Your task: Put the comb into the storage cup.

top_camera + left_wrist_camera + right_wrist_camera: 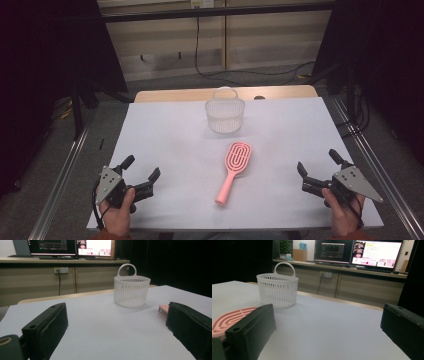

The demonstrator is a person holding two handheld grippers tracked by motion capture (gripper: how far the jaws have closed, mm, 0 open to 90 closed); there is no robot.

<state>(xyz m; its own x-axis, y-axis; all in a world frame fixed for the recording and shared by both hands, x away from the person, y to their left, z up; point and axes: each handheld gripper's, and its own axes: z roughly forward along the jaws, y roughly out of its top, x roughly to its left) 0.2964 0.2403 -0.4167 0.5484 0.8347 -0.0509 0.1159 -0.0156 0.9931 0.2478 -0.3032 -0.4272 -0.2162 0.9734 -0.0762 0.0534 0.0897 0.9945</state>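
pink plastic brush [234, 169] – slotted oval head; ribbed white basket [225, 115] beyond

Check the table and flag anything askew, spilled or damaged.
Nothing stands out. The white slotted plastic basket stands upright near the far edge, and the pink plastic hairbrush lies flat and whole on the white table cover. Nothing has spilled.

We note a white-topped table [165, 135] on grey floor [165, 82], black curtains [45, 50] at both sides, and beyond, a beige cabinet wall [37, 282] carrying lit monitors [377, 253] and dangling cables [197, 45].
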